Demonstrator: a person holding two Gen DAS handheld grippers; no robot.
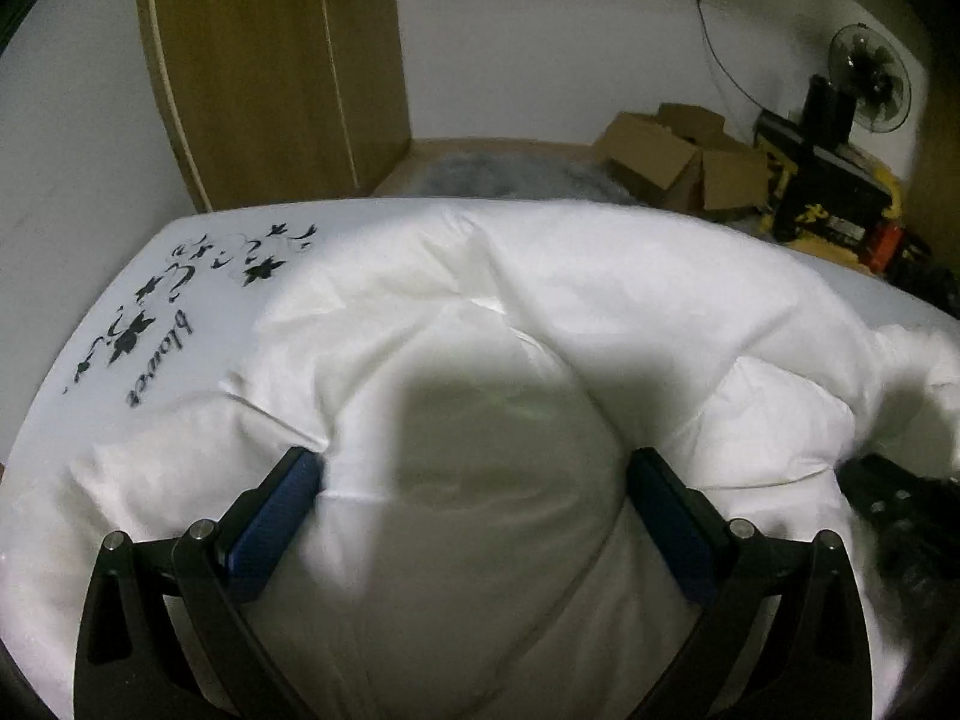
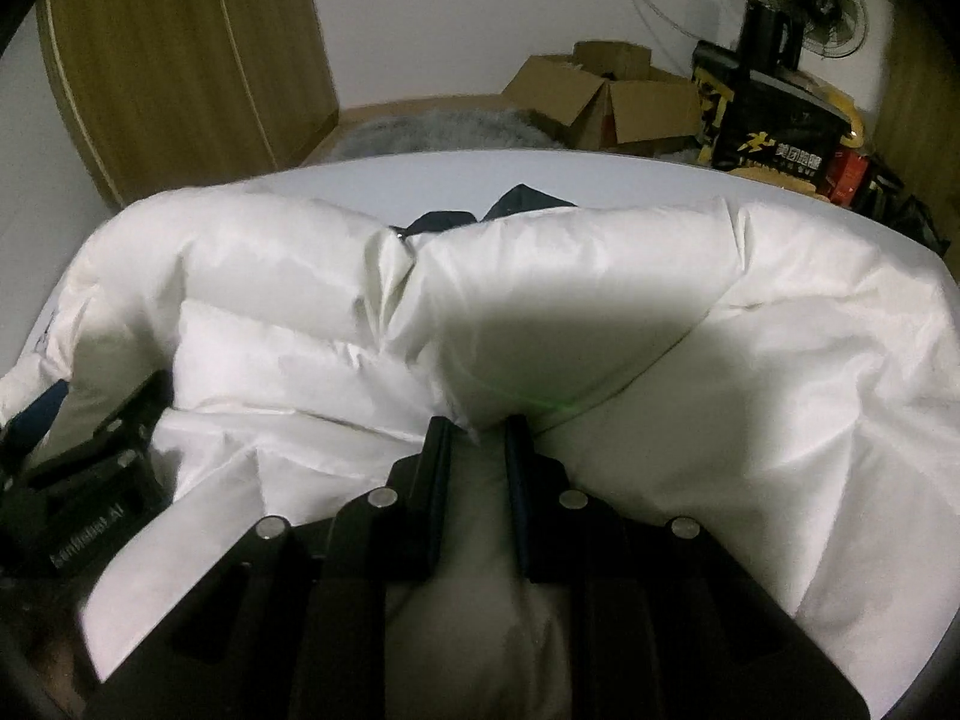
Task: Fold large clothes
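Your white puffy jacket [image 1: 540,312] fills the middle of both views, spread over the white table [image 1: 180,252]. Your left gripper [image 1: 474,474] stands spread wide at lower centre, its blue pads [image 1: 276,516] pressing into a bulge of padding. Your right gripper [image 2: 480,426], lower centre, pinches a fold of the jacket.

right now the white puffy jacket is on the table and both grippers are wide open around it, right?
Not quite. The white puffy jacket is on the table, but only the left gripper is wide open; the right wrist view shows the right gripper pinched narrow on a fold.
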